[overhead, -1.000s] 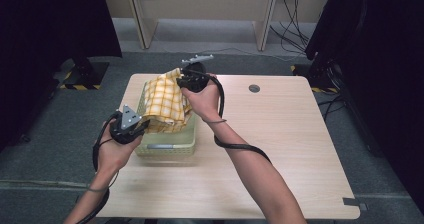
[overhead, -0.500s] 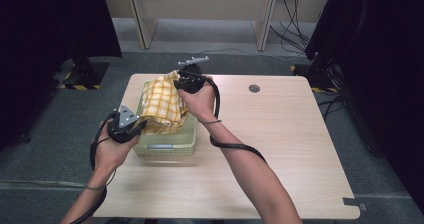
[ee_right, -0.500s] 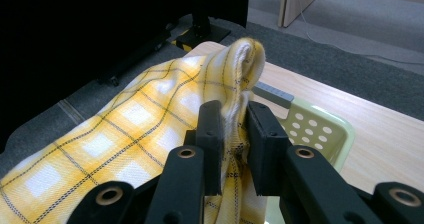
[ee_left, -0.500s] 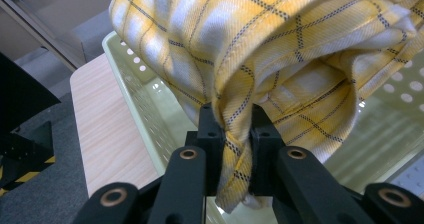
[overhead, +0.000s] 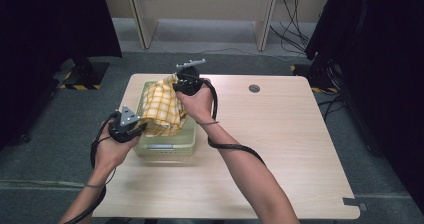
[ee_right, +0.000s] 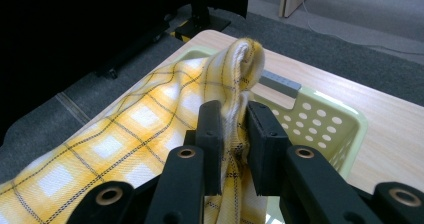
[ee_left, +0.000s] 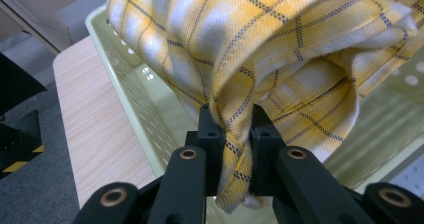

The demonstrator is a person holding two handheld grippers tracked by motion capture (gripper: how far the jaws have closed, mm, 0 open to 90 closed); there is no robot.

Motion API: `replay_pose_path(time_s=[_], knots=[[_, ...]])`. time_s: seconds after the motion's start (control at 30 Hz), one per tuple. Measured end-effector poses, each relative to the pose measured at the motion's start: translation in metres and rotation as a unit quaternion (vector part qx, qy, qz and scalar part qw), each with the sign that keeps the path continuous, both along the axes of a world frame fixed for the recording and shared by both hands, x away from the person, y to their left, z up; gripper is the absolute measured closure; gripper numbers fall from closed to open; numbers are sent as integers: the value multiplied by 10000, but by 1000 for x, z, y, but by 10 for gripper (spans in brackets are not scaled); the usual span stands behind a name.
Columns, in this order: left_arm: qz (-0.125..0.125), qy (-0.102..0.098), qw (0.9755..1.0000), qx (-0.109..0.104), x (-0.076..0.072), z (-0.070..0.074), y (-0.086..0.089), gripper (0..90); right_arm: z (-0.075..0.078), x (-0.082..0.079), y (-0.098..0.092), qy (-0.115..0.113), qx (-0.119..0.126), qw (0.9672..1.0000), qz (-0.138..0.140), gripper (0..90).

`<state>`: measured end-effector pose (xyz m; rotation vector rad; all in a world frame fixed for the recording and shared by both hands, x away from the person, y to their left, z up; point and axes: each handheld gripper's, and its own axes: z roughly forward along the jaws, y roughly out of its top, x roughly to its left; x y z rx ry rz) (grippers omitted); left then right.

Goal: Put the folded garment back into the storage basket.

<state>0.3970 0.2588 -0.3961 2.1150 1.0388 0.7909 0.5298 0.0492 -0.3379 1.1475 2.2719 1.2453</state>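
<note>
We find a yellow checked cloth (overhead: pixel 162 109) held up over a pale green basket (overhead: pixel 165 149), which stands on the left part of the table (overhead: pixel 280 149).

The left gripper (overhead: pixel 131 128) has its jaws pressed together on a bunched edge of the cloth; in the left gripper view the fabric (ee_left: pixel 260 49) is pinched between the black pads and drapes above the basket wall (ee_left: pixel 130 89).

The right gripper (overhead: pixel 186 82) sits at the far side of the basket, its jaws likewise clamped on a fold of cloth (ee_right: pixel 235 64), which rises above the pads. Beyond it we see the perforated basket rim (ee_right: pixel 330 119) with a grey handle.

The cloth spans between both grippers, sagging into the basket.
</note>
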Motion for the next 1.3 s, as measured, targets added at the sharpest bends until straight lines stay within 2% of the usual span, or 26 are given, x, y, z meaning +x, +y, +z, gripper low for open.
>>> replay_pose_path(time_s=[0.83,1.3], knots=[[-101,640,9977,177,13,-15,2,793,-23,5,6,277,-204,9994,-26,783],[-202,1013,9939,375,20,-22,0,789,-36,8,9,430,-314,9986,-25,784]])
